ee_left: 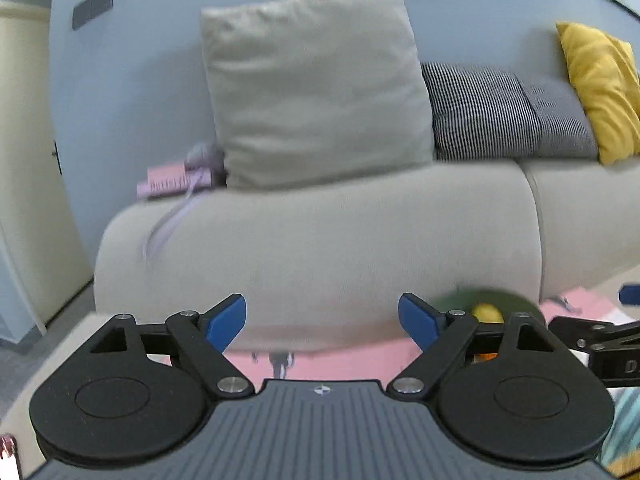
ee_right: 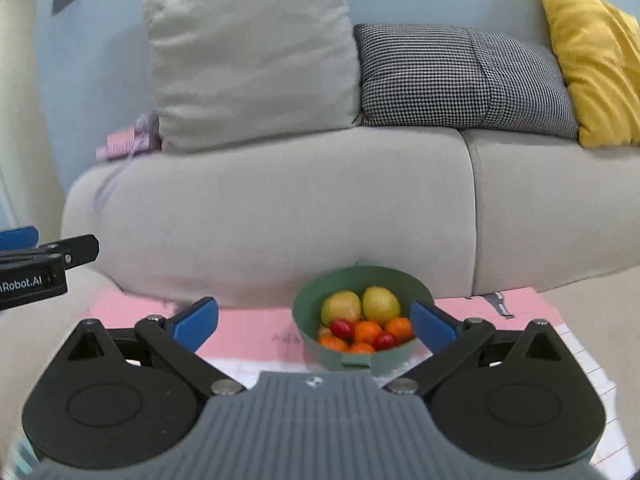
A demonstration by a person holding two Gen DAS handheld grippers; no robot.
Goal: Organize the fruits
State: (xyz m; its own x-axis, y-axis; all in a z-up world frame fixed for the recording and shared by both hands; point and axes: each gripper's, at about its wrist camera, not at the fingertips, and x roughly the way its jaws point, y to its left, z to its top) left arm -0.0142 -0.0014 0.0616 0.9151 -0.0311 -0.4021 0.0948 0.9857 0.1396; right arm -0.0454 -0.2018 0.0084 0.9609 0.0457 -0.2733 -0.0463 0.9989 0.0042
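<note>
Grey sofa [ee_right: 280,208] fills the background in both views, carrying a pale grey cushion [ee_right: 252,52], a houndstooth cushion [ee_right: 460,80] and a yellow cushion [ee_right: 592,64]; a pink box with a lilac ribbon [ee_left: 176,178] sits at its left end. Green bowl [ee_right: 362,356] stands on a pink sheet [ee_right: 248,332] in front of the sofa, holding two yellow fruits [ee_right: 380,304], several orange ones [ee_right: 368,330] and small red ones [ee_right: 342,328]. Right gripper [ee_right: 314,326] is spread wide, nothing between its pads, bowl just ahead, slightly right of centre. Left gripper [ee_left: 322,322] is also spread wide and empty. Right view shows the whole bowl; left view shows only a blurred bit of it behind its right finger linkage, with one yellow fruit peeking out.
</note>
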